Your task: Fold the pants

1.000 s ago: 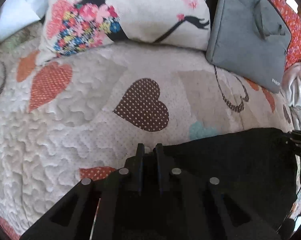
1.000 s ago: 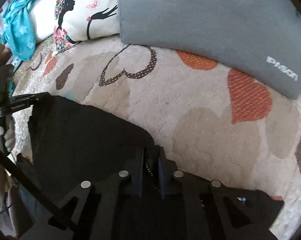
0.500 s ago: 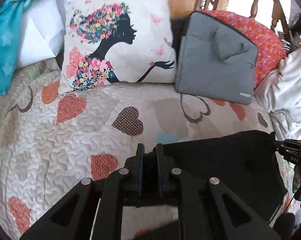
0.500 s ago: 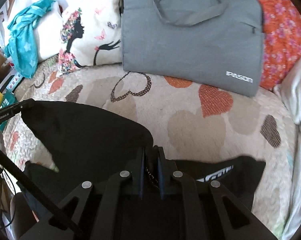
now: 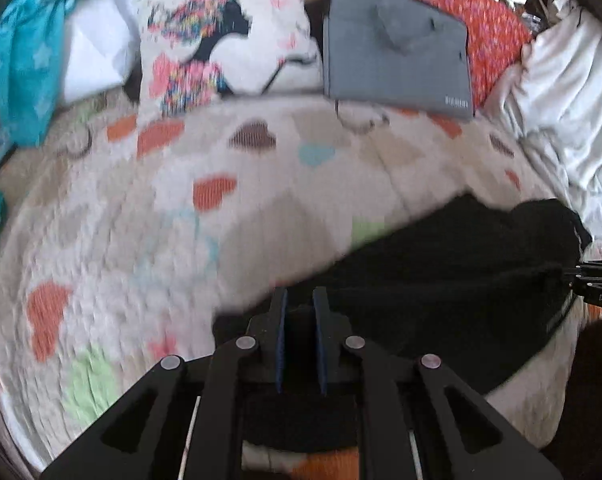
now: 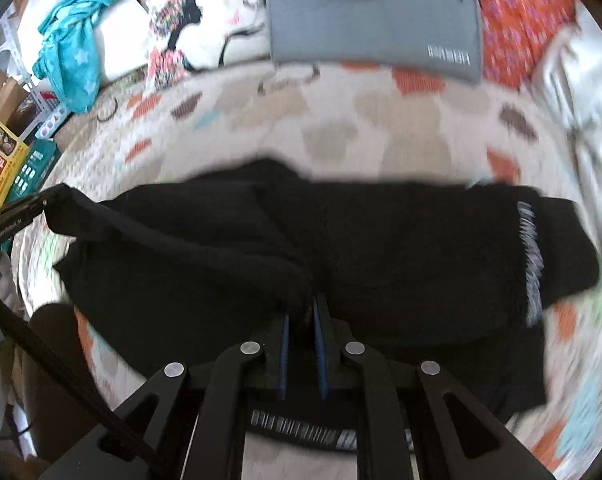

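Note:
The black pants (image 6: 401, 248) hang stretched between my two grippers above a heart-patterned quilt (image 5: 141, 208). My left gripper (image 5: 299, 300) is shut on one edge of the pants (image 5: 441, 280). My right gripper (image 6: 301, 312) is shut on the other edge. The rest of the cloth, with a white printed strip (image 6: 531, 264), lies on the quilt. The left gripper also shows at the left edge of the right wrist view (image 6: 41, 206). The right gripper shows at the right edge of the left wrist view (image 5: 581, 276).
A floral silhouette pillow (image 5: 221, 44), a grey laptop bag (image 5: 397, 60) and an orange patterned cushion (image 5: 497, 40) lean at the back. White cloth (image 5: 561, 92) is piled at the right. A teal cloth (image 5: 25, 48) lies at the left. Boxes (image 6: 5, 152) stand beside the bed.
Both grippers have pulled back and risen with the pants, so more of the bed shows. More black cloth is spread on the quilt below. Both views are blurred by motion.

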The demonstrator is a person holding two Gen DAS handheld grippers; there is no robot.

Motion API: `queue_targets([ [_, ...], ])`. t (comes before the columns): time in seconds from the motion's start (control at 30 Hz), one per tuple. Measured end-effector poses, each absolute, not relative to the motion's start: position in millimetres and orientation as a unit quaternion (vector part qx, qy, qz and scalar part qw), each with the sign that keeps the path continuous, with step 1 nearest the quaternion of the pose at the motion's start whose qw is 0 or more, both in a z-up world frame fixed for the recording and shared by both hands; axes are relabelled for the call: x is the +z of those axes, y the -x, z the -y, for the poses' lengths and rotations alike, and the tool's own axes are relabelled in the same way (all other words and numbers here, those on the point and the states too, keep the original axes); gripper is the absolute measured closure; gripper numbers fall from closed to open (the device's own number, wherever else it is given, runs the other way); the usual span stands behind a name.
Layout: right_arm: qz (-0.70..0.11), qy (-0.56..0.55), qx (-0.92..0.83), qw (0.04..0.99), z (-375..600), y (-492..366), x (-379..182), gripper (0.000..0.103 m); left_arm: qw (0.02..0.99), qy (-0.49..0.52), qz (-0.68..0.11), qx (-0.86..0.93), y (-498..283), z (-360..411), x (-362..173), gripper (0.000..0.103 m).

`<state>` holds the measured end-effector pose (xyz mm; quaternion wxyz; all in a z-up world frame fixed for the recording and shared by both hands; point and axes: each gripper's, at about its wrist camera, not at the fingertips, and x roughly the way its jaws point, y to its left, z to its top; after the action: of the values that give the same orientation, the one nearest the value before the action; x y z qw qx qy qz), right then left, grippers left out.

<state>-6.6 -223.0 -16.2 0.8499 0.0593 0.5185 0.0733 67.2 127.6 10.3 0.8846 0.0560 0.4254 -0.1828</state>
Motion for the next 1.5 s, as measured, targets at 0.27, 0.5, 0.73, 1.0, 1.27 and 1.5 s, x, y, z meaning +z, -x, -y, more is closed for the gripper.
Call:
queue_targets([
  [0.27,-0.540,-0.021,0.068,0.839,208,42,-28,0.086,0.870,0.022,-0.471,-0.142,-35,-174,-4,0.063],
  [0.5,-0.547,0.027,0.066,0.834,198,60,-15,0.069,0.867,0.117,-0.479,-0.073,-29,-237,0,0.063],
  [0.73,-0.504,-0.018,0.064,0.861,204,58,13,0.067,0.858,0.096,-0.496,-0.090,-49,-208,-7,0.061],
  [1.0,-0.506,-0.048,0.013,0.861,226,54,9,0.067,0.838,-0.070,-0.538,-0.057,-90,-136,-34,0.068],
  [1.27,-0.499,-0.116,-0.069,0.856,299,76,20,0.066,0.865,-0.104,-0.491,-0.003,-80,-128,1,0.066],
  [1.5,-0.494,-0.230,-0.001,0.838,303,71,6,0.057,0.863,-0.083,-0.493,0.075,-83,-155,0,0.065],
])
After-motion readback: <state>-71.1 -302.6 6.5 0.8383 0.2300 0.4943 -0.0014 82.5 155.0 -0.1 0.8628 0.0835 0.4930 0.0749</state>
